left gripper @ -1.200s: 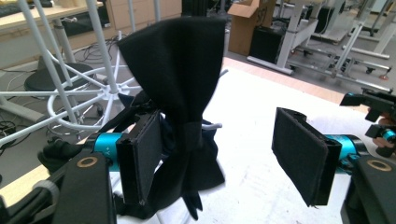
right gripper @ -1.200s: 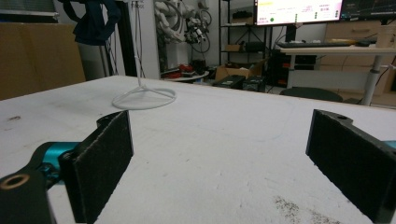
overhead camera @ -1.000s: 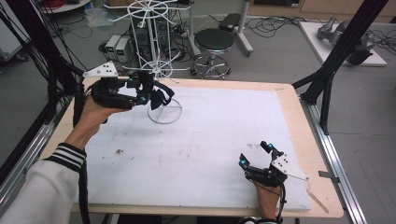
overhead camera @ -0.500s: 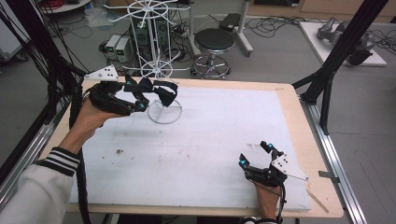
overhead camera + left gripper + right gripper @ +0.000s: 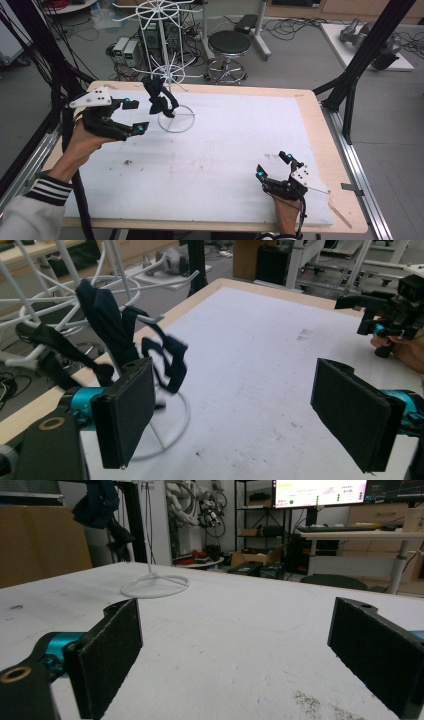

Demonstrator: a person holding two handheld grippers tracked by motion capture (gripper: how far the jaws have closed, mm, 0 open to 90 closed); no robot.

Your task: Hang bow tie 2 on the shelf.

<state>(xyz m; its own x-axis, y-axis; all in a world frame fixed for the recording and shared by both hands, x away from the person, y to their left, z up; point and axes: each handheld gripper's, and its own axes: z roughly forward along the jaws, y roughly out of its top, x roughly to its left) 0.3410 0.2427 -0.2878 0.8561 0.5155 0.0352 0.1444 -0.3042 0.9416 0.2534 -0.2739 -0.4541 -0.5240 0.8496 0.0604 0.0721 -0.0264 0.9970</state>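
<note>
Left gripper [image 5: 135, 116]: jaws just opened wide, empty; dark garment [image 5: 161, 99] hung on rack [image 5: 167, 60] at 2 o'clock.
Right gripper [image 5: 274, 166]: jaws spread, empty.
Writing: none legible.

Rack [image 5: 165, 50]: top cut off by frame edge in high view. Cloth [image 5: 120, 335]: lower loop blurred in left gripper view; upper part cut off in right gripper view. Counter [image 5: 210, 90]: near edge cut off in high view.

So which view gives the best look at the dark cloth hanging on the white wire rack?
The left gripper view: the dark cloth is close, draped over a rack arm with its loops visible. The high view shows it small above the rack's ring base. The right gripper view catches a dark bunch of it far off at the top.
</note>
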